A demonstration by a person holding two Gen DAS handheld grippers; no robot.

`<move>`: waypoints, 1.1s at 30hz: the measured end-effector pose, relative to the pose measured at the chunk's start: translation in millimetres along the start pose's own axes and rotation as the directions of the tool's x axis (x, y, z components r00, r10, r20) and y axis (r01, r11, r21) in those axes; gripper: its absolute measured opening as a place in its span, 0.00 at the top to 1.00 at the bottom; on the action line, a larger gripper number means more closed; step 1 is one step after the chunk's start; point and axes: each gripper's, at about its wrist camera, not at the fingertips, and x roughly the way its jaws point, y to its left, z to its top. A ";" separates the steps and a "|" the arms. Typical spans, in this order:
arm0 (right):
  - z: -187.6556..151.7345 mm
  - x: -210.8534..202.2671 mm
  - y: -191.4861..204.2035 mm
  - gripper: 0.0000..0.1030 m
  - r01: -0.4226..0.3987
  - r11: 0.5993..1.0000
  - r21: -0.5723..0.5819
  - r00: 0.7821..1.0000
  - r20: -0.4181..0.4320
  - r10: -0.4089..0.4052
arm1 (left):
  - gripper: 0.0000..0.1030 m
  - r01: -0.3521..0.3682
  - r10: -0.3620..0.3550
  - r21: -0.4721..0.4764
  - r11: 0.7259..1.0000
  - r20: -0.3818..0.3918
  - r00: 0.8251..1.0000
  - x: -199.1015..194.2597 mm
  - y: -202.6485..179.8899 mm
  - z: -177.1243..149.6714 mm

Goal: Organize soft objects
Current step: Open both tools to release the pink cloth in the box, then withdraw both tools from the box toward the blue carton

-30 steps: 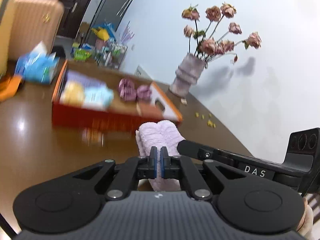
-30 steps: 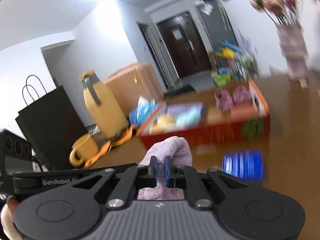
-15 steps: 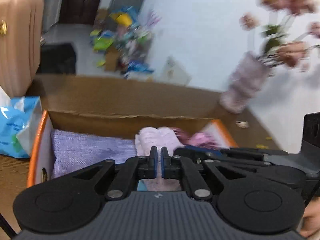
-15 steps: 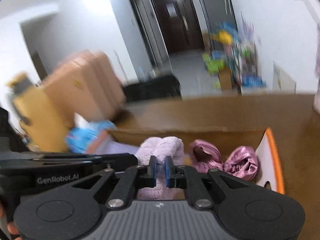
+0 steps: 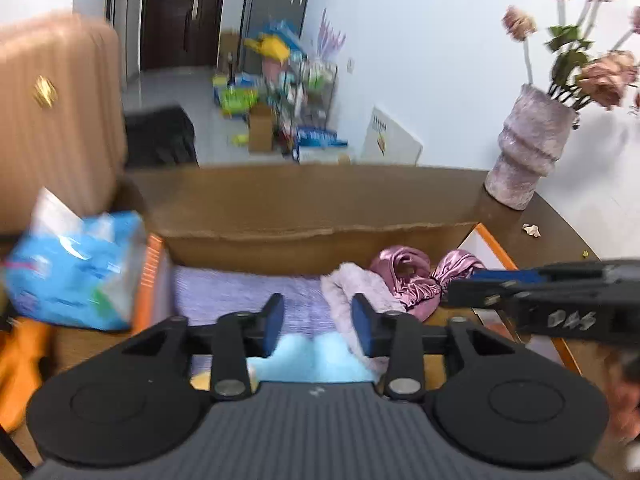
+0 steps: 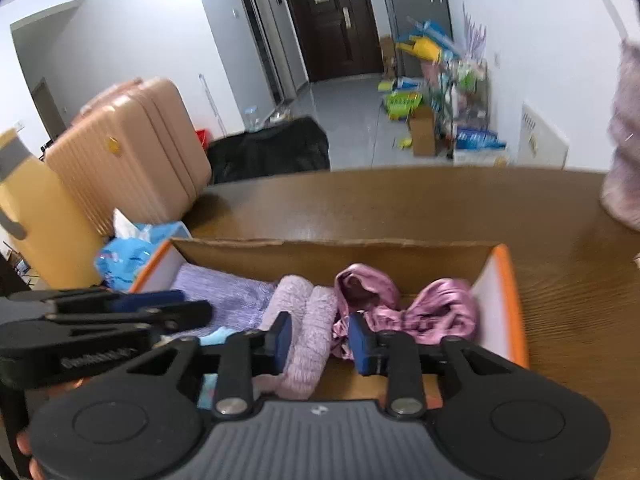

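A folded fluffy pink cloth lies in the orange-edged cardboard box, between a lavender cloth and shiny pink satin items. My right gripper is open just above the pink cloth, holding nothing. My left gripper is open too, over the box, with the pink cloth just beyond its right finger. A light blue soft item lies below it. The right gripper shows at the right of the left wrist view.
A blue tissue pack sits left of the box. A vase of dried roses stands on the brown table at the back right. A yellow jug and peach suitcase are at the left.
Both grippers carried the pink cloth over the box, lowered it in and opened. The cloth now rests in the box.
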 end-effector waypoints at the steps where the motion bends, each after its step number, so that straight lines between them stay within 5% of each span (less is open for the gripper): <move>1: -1.4 -12.1 1.6 0.62 0.009 1.000 -0.011 1.000 0.014 -0.009 | 0.56 -0.013 0.012 0.015 1.000 0.017 1.000 -12.5 -1.2 -0.6; 8: -30.8 -119.0 7.2 0.46 0.110 0.990 -0.091 0.987 0.128 -0.098 | 0.28 -0.112 0.090 0.121 0.986 0.175 0.980 -116.6 -4.8 -28.6; 18: -81.5 -221.4 26.9 0.36 0.161 0.981 -0.104 0.955 0.266 -0.129 | 0.20 -0.126 0.094 0.108 0.986 0.263 0.960 -207.5 -16.8 -70.5; 22: -133.8 -252.7 47.3 0.25 0.171 0.971 -0.164 0.937 0.333 -0.109 | 0.19 -0.191 0.146 0.122 0.974 0.305 0.941 -236.8 -22.3 -124.0; 26: -202.9 -275.5 72.6 0.23 0.202 0.950 -0.237 0.925 0.365 -0.106 | 0.10 -0.128 0.098 0.068 0.989 0.332 0.938 -269.4 -21.9 -183.9; 33: -307.4 -279.4 95.9 0.17 0.171 0.958 -0.229 0.948 0.305 -0.096 | 0.09 -0.136 0.141 -0.039 0.990 0.300 0.944 -286.0 -27.3 -273.3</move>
